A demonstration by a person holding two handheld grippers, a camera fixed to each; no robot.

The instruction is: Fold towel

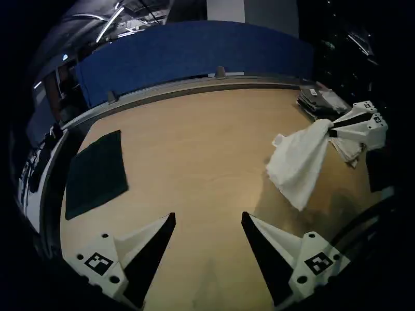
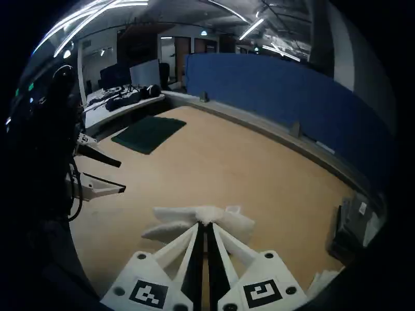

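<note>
Left gripper view. Found left gripper (image 1: 207, 215) released, fingers spread, nothing between them, low over bare table (image 1: 207, 150). Found white towel (image 1: 300, 161) ahead and to the right, bunched and hanging from right gripper (image 1: 332, 129), which grips its top end. Long axis slanting from that pinch down and leftward. Cannot tell whether lower edge touches the wood. Noted dark green cloth (image 1: 96, 171) lying flat, far left.

Right gripper view. Found right gripper (image 2: 206, 224) clenched on white towel (image 2: 202, 215), folds fanning either side of the tips. Found left gripper (image 2: 122, 175) well apart to the left, fingers parted. Judged hanging lower corner nearer the left gripper; next move likely a rightward reach for it.
</note>
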